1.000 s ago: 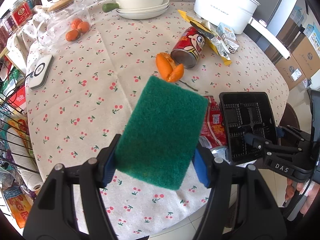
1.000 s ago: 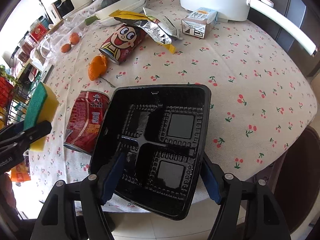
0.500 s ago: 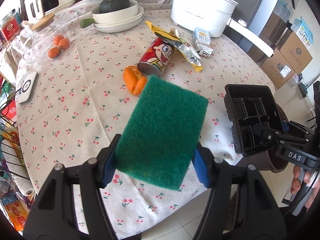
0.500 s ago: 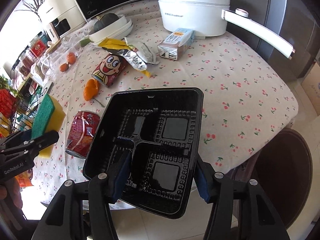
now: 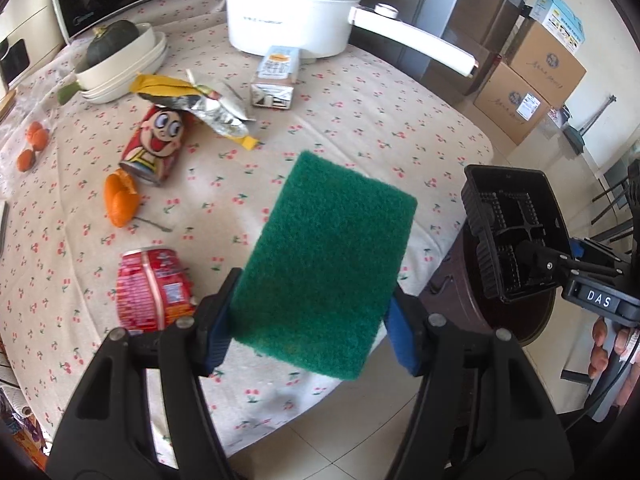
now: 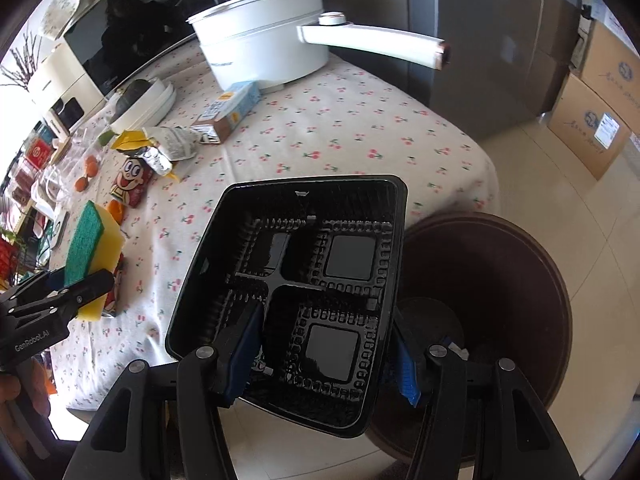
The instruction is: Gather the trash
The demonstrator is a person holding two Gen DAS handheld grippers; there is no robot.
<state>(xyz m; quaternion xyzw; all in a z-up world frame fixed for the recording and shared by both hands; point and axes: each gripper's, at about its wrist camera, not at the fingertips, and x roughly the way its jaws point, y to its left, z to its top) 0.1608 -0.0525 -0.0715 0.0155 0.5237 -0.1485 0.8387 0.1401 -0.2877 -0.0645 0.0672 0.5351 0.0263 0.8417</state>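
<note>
Before me spreads the round table under its cherry-print cloth, and just off its near edge stands the dark brown round bin on the tiled floor. My right gripper is closed partway on the near rim of a black compartmented plastic food tray, which hangs above the gap between table edge and bin; my left gripper is clamped across the width of a green-faced yellow scouring sponge, held in the air over the table's edge. Still on the cloth lie the crumpled red drink can, the cartoon-faced red can, the foil-and-yellow snack wrapper, the small milk carton and the orange peel. My grip is only on the tray's edge, so I judge it could tip or slip and miss the bin's mouth. The bin's inside is too dark to read, and my own fingers cover the tray's lower corner.
</note>
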